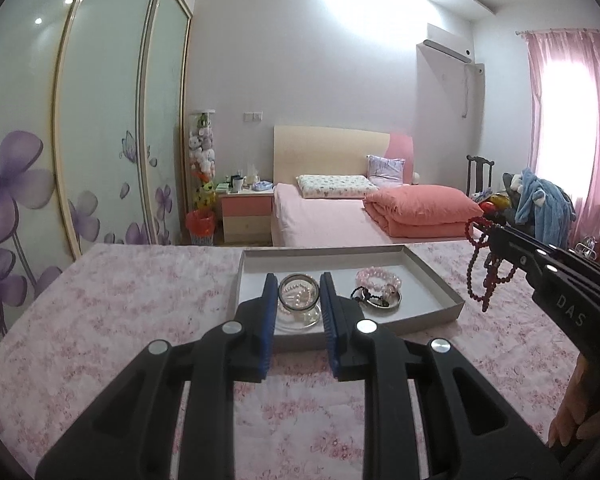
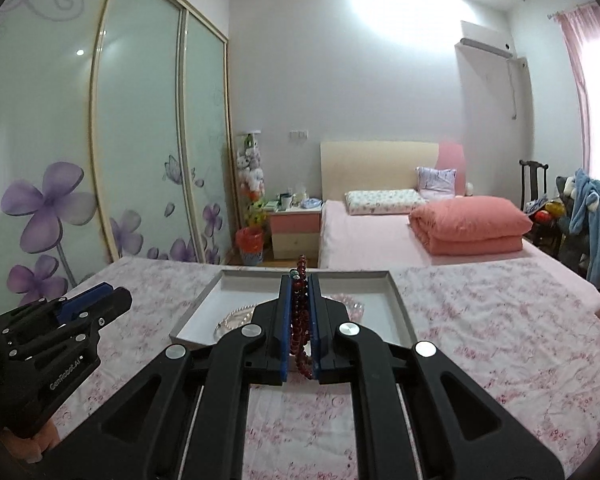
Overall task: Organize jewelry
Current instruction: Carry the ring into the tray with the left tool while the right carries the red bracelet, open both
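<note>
Right gripper (image 2: pixel 300 312) clamps a dark red bead necklace (image 1: pixel 485 268) above the grey tray's (image 1: pixel 440 276) right edge; left gripper (image 1: pixel 299 312), narrow, holds nothing. Lowering slowly should coil beads into bare tray floor.

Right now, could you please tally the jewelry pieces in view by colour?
Dark red bead strand, held by the right gripper: 1
Pink bead bracelet, in the tray: 1
White pearl strand, in the glass dish: 1
Black bracelet, in the tray: 1
Total: 4
</note>
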The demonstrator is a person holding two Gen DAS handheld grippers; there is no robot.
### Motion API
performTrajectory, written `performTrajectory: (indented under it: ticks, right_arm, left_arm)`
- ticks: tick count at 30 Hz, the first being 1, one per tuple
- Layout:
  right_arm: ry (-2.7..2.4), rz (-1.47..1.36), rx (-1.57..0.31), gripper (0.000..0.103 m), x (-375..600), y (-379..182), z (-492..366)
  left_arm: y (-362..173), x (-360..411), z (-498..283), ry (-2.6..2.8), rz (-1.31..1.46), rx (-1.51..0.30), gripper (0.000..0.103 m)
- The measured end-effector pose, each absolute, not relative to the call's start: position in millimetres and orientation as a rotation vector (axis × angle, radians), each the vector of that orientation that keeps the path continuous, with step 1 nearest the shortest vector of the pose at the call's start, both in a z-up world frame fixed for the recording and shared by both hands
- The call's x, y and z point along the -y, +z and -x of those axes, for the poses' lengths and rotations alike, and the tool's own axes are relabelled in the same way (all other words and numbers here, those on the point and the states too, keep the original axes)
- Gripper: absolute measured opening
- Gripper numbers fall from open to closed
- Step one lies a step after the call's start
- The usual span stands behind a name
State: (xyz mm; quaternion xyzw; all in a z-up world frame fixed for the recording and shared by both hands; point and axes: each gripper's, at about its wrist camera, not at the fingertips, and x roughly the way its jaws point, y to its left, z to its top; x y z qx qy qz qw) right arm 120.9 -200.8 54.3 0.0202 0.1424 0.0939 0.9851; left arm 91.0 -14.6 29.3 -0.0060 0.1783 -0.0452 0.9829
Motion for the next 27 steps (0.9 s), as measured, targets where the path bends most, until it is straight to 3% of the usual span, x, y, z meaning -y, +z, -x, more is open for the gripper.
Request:
performTrajectory:
  ticks: [14,27]
  right_arm:
    - [0.173,-0.071,-0.254,0.009,205.5,53.0,-166.2]
    - [0.192,-0.14,-0.423,0.009,202.3,12.3,-260.3]
  left_arm:
    - [24.9,20.4,-148.9,-0.089,0.006,-0.373,0.022]
    - [-14.5,37.1,-252.3,-0.138,0.009,-0.513,0.022]
